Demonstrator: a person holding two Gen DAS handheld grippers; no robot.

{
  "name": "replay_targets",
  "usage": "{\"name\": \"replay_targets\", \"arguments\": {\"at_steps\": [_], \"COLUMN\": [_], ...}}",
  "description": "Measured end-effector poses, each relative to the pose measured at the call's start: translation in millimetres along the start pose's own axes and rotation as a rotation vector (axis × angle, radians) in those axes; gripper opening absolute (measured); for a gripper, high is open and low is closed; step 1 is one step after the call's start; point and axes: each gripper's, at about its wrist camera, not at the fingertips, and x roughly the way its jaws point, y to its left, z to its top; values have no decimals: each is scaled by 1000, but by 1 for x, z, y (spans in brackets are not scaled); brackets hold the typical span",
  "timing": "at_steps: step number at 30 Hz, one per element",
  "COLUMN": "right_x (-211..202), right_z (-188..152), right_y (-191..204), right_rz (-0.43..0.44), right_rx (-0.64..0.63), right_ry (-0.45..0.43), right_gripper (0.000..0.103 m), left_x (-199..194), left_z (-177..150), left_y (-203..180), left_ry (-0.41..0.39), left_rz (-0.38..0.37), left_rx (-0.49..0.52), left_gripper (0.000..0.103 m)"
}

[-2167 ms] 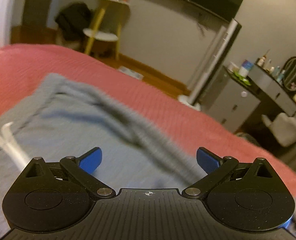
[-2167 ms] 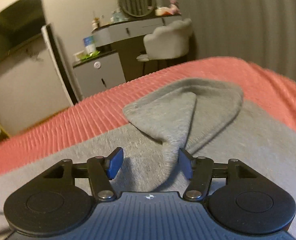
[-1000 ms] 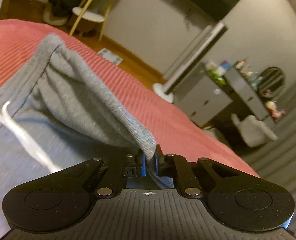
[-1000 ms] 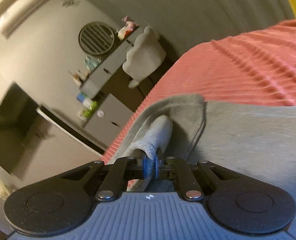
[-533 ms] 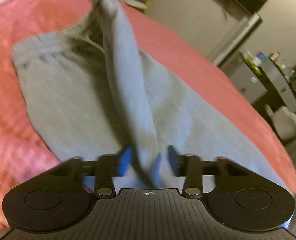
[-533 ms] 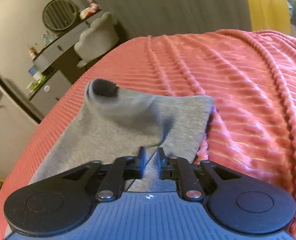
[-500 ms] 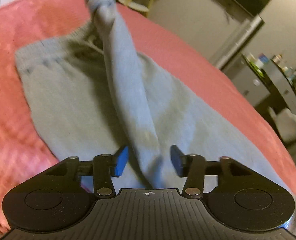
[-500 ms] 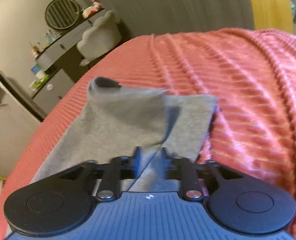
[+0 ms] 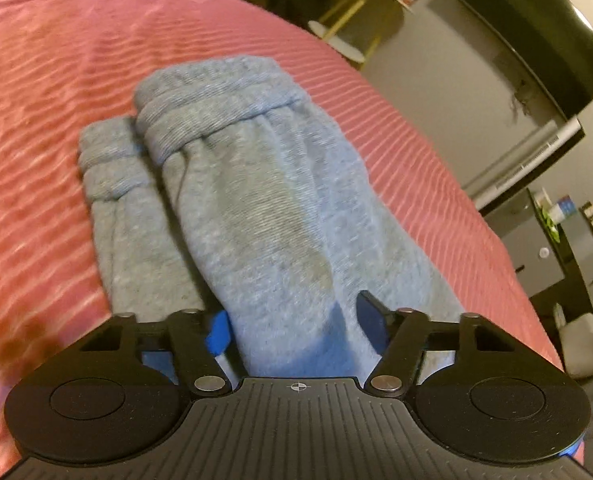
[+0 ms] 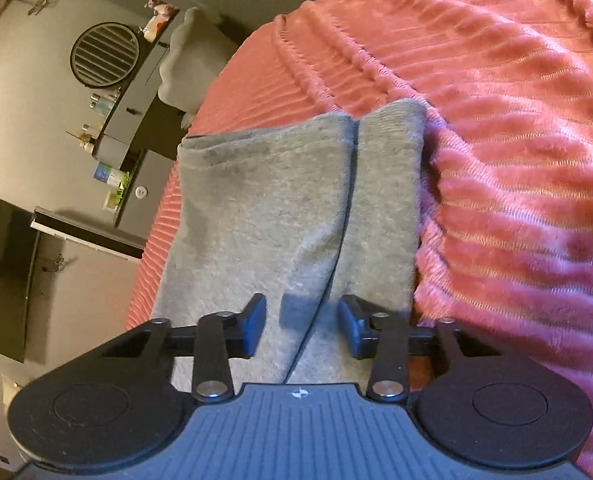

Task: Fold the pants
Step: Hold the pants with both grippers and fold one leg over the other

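Because the fold had apparently just been laid, the grey pants [image 9: 256, 208] lay doubled on the red bedspread [image 9: 48, 80], and both the left gripper [image 9: 292, 326] and right gripper [image 10: 300, 324] had just parted their jaws, pressing nothing.

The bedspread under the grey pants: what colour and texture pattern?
Coral-pink bedspread with raised ribs; clearest in the right wrist view.
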Motion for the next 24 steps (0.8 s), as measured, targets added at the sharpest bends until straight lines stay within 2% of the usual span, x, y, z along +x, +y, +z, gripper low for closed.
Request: {"name": "replay_targets", "arguments": {"at_steps": [1, 3, 4, 6, 8, 9, 10, 11, 13, 16, 17, 18, 19, 21, 24], "right_x": [0, -2, -3, -5, -6, -4, -1, 2, 8, 23, 27, 30, 33, 33, 14], "right_z": [3, 8, 10, 16, 22, 24, 27, 28, 32, 36, 37, 38, 38, 39, 41], "right_y": [-3, -9, -12, -19, -25, -26, -27, -26, -23, -10, -5, 0, 5, 16, 35], "right_rz": [5, 10, 12, 25, 50, 54, 62, 72, 85, 69, 72, 65, 58, 37, 35], "right_rx": [10, 23, 32, 59, 86, 97, 106, 114, 106, 93, 85, 72, 56, 25, -59], "right_ry": [2, 1, -3, -12, -17, -14, -8, -9, -3, 17, 17, 24, 30, 26, -32], "right_gripper": [29, 19, 18, 18, 19, 27, 29, 31, 39, 40, 38, 25, 4, 5, 5], "left_x": [3, 5, 4, -1, -2, -4, -3, -1, 4, 8, 9, 8, 8, 5, -14], "left_z": [1, -1, 0, -3, -1, -2, -2, -3, -4, -1, 1, 1, 3, 7, 15], "left_y": [-1, 1, 0, 5, 9, 13, 14, 13, 11, 4, 1, 0, -2, -4, -6], "left_ry": [6, 6, 1, -6, -5, -4, -5, 1, 18, 17, 20, 21, 26, 40, 12], "left_rz": [7, 1, -6, -31, -51, -46, -40, -33, -34, -24, -21, -17, -16, -21, -44], "left_rx": [6, 18, 21, 6, -38, -57, -70, -79, -77, -43, -32, -22, -9, 4, 29], "left_gripper": [46, 36, 30, 26, 29, 36, 46, 50, 51, 49, 45, 31, 19, 16, 14]}}
